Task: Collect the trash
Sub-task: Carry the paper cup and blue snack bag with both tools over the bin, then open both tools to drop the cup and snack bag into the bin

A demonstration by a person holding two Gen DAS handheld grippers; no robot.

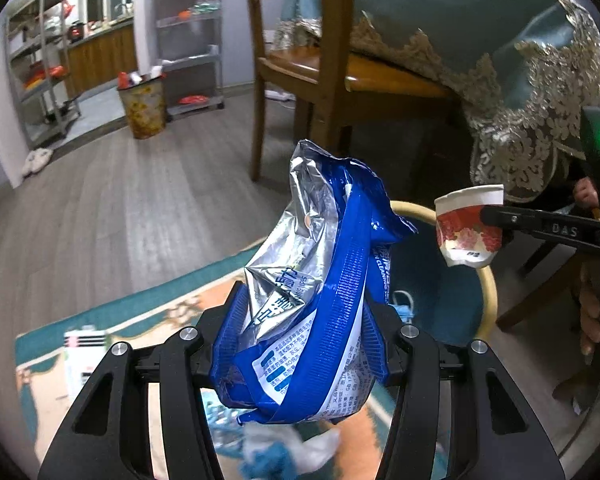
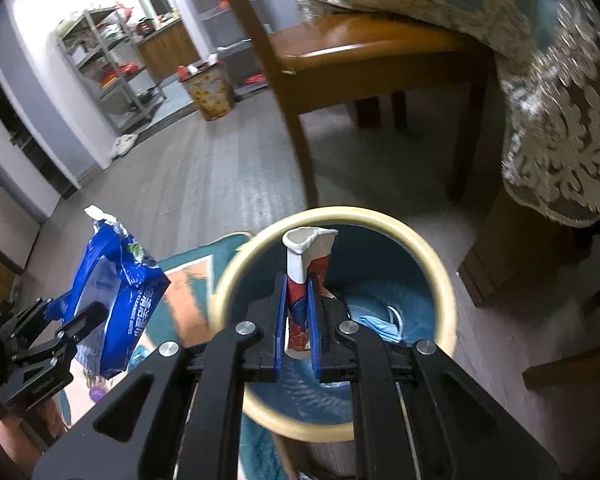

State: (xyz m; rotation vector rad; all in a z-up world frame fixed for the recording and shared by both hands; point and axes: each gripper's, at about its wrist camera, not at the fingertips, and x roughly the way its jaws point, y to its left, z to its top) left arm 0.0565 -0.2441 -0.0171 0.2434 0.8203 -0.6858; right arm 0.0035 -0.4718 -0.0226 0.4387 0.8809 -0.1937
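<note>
Over the left wrist's view, the left gripper (image 1: pixel 306 344) stands about half wide with its jaws pressed on a crumpled blue-and-silver bag (image 1: pixel 312 280), which rises from the centre toward twelve o'clock. That bag looks empty, light and slick, a foil film that crackles and folds at a touch, so the hold low on its bunched body seems wise to me; a pinch at the torn top edge would likely slip or tear. At three o'clock the right gripper (image 1: pixel 490 216) comes in from the side, clamping a paper cup (image 1: pixel 470 226) printed with red flowers, tilted over the yellow-rimmed bin (image 1: pixel 489 300). From the right wrist's view, the right gripper (image 2: pixel 299 316) is nearly closed and has squashed the paper cup (image 2: pixel 306 264) flat between its blue pads, the white rim pinched toward twelve o'clock; thin card like that is feather-light and gives way easily, which hardly matters for rubbish. It hangs right above the mouth of the bin (image 2: pixel 446 276), whose teal inside holds what may be a blue face mask, though blur leaves me unsure. At nine o'clock the left gripper (image 2: pixel 74 334) carries the bag (image 2: pixel 116 292) just beside the bin, above the patterned rug (image 2: pixel 188 292).
</note>
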